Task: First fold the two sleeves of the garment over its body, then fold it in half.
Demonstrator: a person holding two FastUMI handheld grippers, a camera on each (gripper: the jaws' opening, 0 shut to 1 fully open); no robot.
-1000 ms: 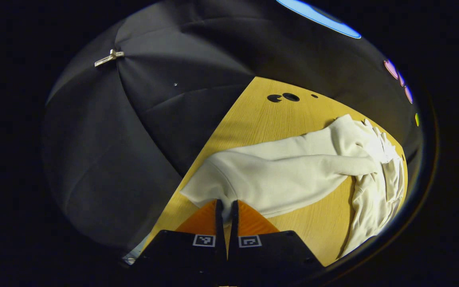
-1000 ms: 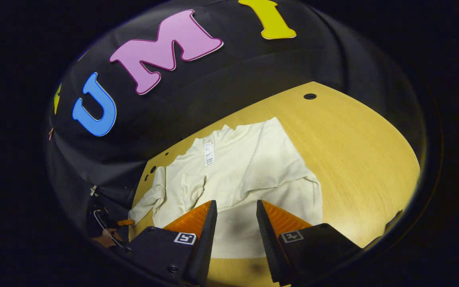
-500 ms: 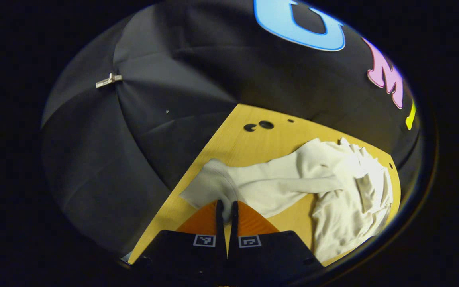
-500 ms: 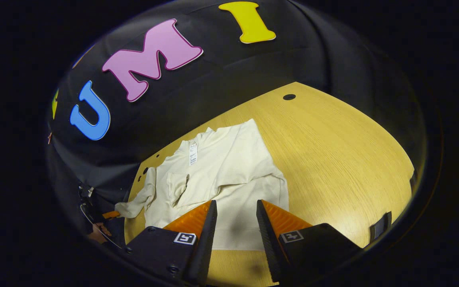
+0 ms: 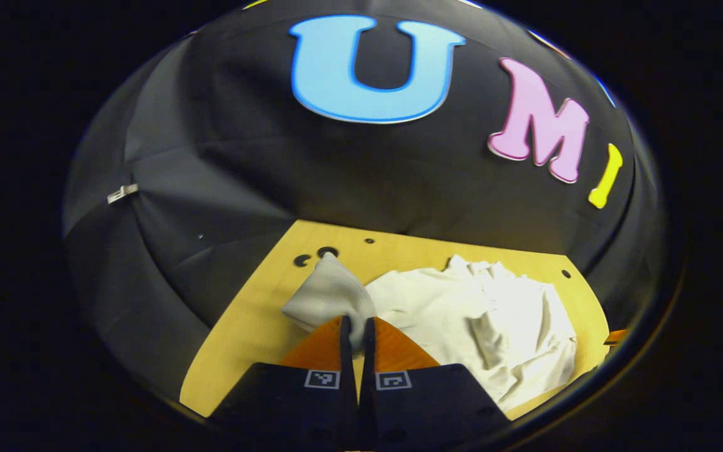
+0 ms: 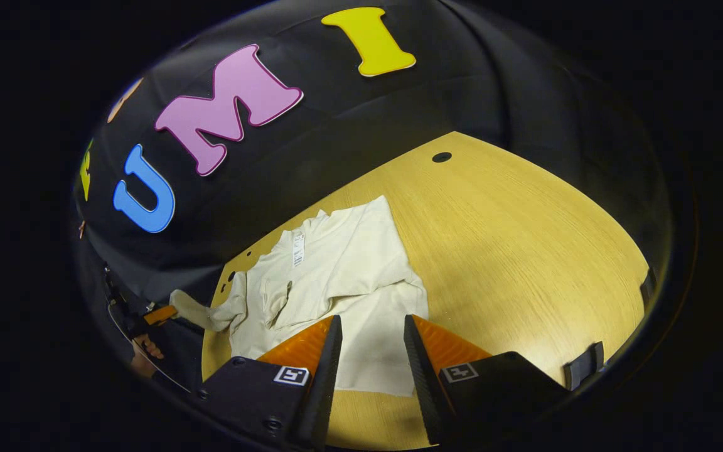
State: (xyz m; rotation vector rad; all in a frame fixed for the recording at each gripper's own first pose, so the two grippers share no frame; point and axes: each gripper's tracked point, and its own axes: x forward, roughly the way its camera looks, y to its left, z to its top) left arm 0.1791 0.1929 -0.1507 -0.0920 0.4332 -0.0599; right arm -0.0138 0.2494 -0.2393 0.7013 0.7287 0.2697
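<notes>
I am pinching the cuff of the cream knitted garment (image 6: 336, 276) in my left gripper (image 5: 356, 333) above the yellow wooden table (image 6: 524, 251), right gripper (image 6: 371, 339) gaping wide and empty, and next I must lay this sleeve (image 5: 330, 295) over the body.

Setting, as I saw it from the remote station: a recording booth, not a home or shop; black cloth wall (image 6: 349, 144) hung in folds behind and around the work area, pinned by a small pale clip (image 5: 122, 193); a light wooden table (image 6: 524, 251) with round drilled holes (image 6: 442, 157) stood under bright overhead light; square printed markers (image 5: 322, 378) sat on the gripper bodies; I took it for a data-collection studio.
</notes>
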